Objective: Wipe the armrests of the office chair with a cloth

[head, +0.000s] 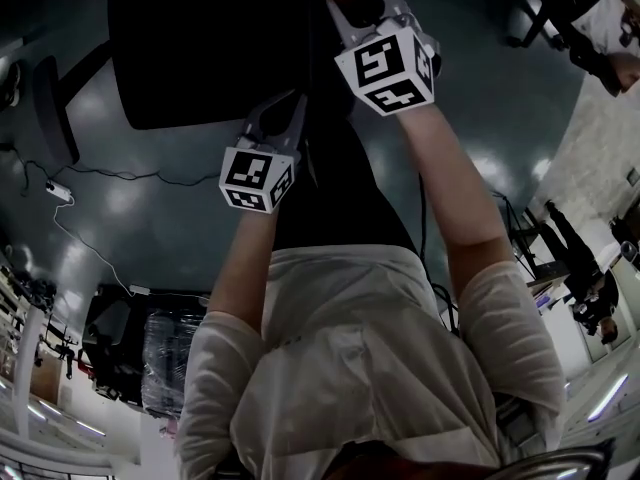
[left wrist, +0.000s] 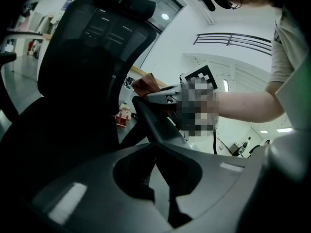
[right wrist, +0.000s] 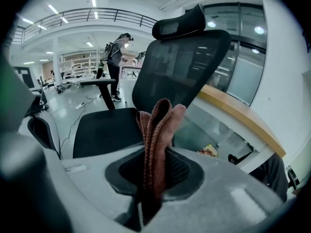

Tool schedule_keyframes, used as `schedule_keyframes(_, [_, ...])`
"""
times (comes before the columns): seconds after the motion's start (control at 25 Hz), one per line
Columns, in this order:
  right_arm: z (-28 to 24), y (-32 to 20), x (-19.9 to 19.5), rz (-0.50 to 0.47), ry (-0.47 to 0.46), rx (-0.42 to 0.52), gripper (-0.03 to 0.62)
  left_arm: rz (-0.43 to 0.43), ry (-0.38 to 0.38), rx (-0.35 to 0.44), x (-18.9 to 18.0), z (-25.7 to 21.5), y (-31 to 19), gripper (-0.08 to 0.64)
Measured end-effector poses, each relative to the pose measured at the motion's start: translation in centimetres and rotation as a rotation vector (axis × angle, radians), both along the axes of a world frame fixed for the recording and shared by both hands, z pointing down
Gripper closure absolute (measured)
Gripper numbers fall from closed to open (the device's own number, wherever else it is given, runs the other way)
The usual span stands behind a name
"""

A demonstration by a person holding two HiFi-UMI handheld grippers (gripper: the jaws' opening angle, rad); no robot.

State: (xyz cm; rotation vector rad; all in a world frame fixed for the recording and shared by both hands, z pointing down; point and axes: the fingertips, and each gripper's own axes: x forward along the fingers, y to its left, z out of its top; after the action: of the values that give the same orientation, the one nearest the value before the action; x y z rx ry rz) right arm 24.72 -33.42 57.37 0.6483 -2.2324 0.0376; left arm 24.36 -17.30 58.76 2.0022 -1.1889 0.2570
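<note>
The black office chair shows its seat (head: 200, 58) and mesh backrest (right wrist: 180, 67). One armrest (left wrist: 150, 123) runs away from my left gripper (left wrist: 158, 164), whose jaws look shut on its near end. At that armrest's far end my right gripper (left wrist: 163, 97) holds a reddish-brown cloth (left wrist: 146, 85). In the right gripper view the folded cloth (right wrist: 158, 130) stands up between the jaws of the right gripper (right wrist: 154, 178), which is shut on it. The other armrest (right wrist: 99, 82) is beyond the seat. From the head view the left gripper (head: 280, 113) is nearer me than the right gripper (head: 350, 3).
A power strip with a cable (head: 60, 193) lies on the grey floor left of the chair. A wooden counter (right wrist: 238, 113) runs behind the backrest. A person (right wrist: 115, 57) stands far back by tables; others (head: 585, 268) are at the right.
</note>
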Motion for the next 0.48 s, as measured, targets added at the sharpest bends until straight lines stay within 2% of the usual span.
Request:
schedule_keyframes(0.36, [-0.2,4.5,-1.3,-0.111,-0.008,-0.019,0.538,-0.054,0.022,0.009,-0.3,-0.6,1.3,0.543])
schedule_keyframes(0.48, [-0.4,6.3,-1.1,-0.136,-0.011,-0.025,0.538,-0.083,0.009,0.012,-0.8,-1.0,2.0,0.543])
